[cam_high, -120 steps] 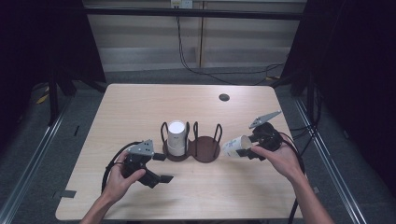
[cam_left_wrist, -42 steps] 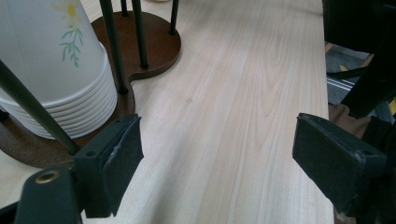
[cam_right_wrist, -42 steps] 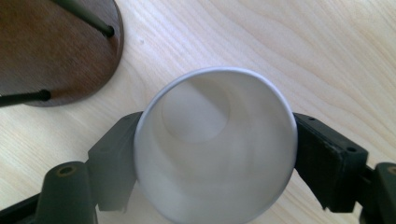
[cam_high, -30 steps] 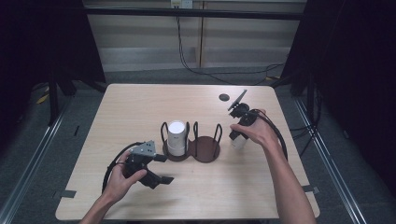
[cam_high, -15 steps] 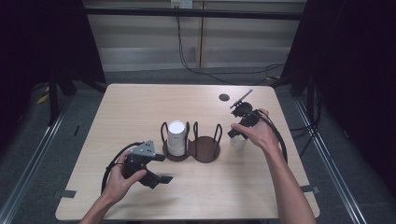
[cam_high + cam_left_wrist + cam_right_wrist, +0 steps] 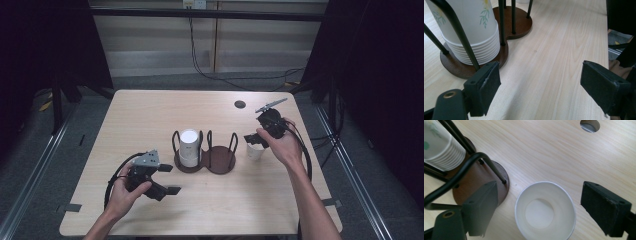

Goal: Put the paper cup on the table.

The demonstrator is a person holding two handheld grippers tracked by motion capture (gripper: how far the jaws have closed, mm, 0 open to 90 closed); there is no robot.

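A dark brown two-bay cup holder with black wire loops stands mid-table. Its left bay holds a stack of white paper cups; the right bay is bare. A single white paper cup stands upright on the table just right of the holder. My right gripper hovers over it. Its jaws have just been opening, and the cup sits below and between them untouched. My left gripper rests open at the front left, pointing at the stack with nothing between its pads.
A round cable hole lies in the tabletop at the back right. In the left gripper view the table's right edge is close. Black cables trail from both grippers. Bare wood lies in front of the holder.
Four seconds ago the right gripper held the single cup on its side. It now stands upright beside the holder, and the right gripper has risen off it. The left hand stayed put.
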